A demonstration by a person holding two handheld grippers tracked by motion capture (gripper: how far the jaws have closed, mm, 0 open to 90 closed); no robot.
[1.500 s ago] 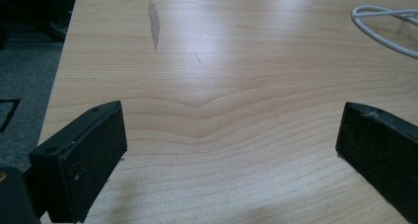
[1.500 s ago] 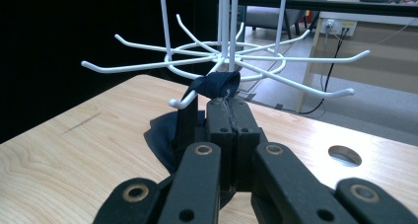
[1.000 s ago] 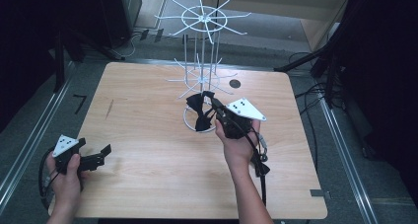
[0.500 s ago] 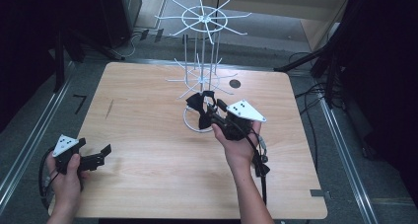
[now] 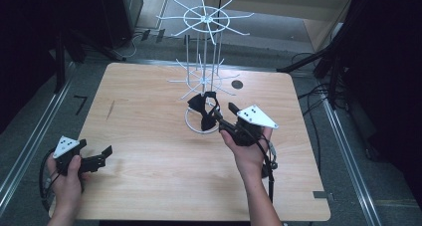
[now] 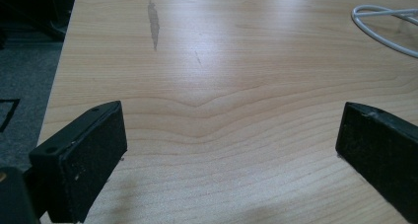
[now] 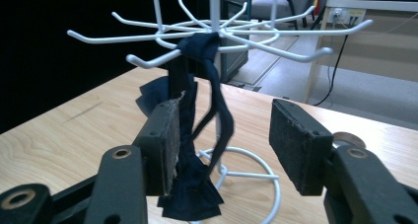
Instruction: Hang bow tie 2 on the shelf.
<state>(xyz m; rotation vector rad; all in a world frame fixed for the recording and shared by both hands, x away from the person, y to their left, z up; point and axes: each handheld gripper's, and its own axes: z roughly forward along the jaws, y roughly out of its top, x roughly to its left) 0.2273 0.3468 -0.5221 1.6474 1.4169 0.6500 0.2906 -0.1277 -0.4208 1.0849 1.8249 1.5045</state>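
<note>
On the lower hooks of the white wire rack point(image 5: 203, 81) the dark bow tie point(image 7: 192, 135) hangs placed; right gripper point(image 7: 222, 140) jaws have just been opening, tie between them unpressed, withdrawal remaining.

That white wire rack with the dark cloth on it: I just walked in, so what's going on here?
A person holds a tool in each hand. The right tool is at the white wire rack, where a dark bow tie hangs by its strap from a lower hook. Its jaws have just been opening; the bow tie hangs between them, against one pad, unclamped. The left tool waits open over the wooden table.
</note>
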